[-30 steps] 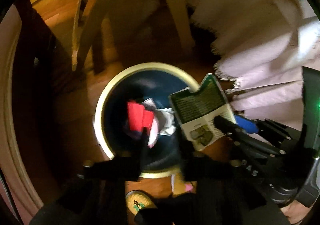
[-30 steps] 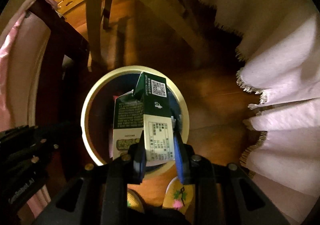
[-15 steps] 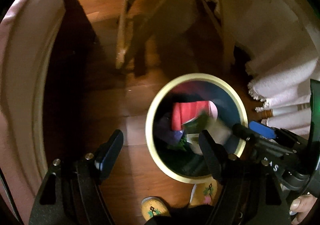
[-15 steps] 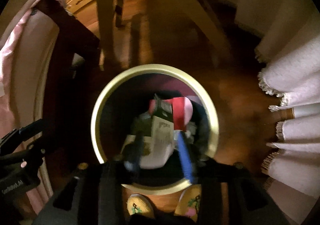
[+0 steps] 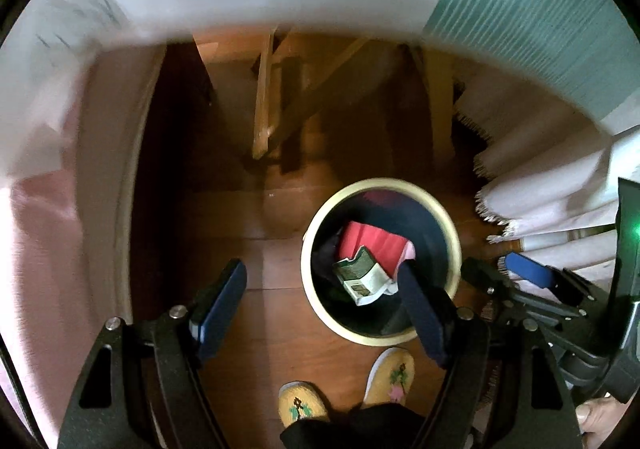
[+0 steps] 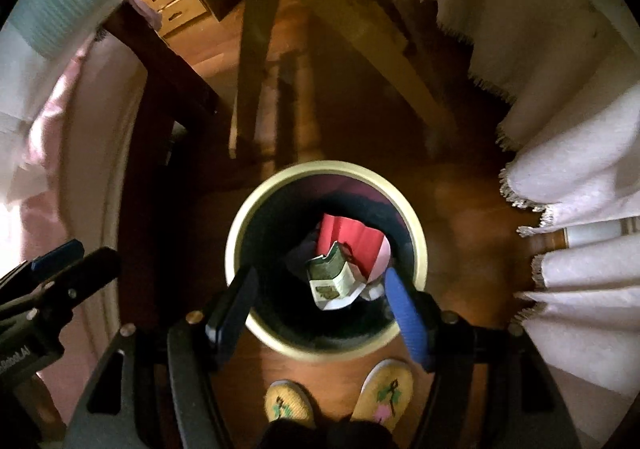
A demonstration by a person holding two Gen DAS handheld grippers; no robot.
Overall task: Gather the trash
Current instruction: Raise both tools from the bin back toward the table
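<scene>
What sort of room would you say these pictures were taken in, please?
Most likely a dining area in a home. A fringed white tablecloth hangs over a wooden floor, wooden furniture legs stand behind a round waste bin, and a wooden drawer unit sits further back.

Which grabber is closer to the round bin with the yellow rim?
The right gripper. It hangs open straight above the round yellow-rimmed bin, framing the green and white carton inside. The left gripper, also open, sits off to the bin's side, over wooden floor.

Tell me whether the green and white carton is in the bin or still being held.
In the bin. The carton lies inside the bin on red trash.
</scene>
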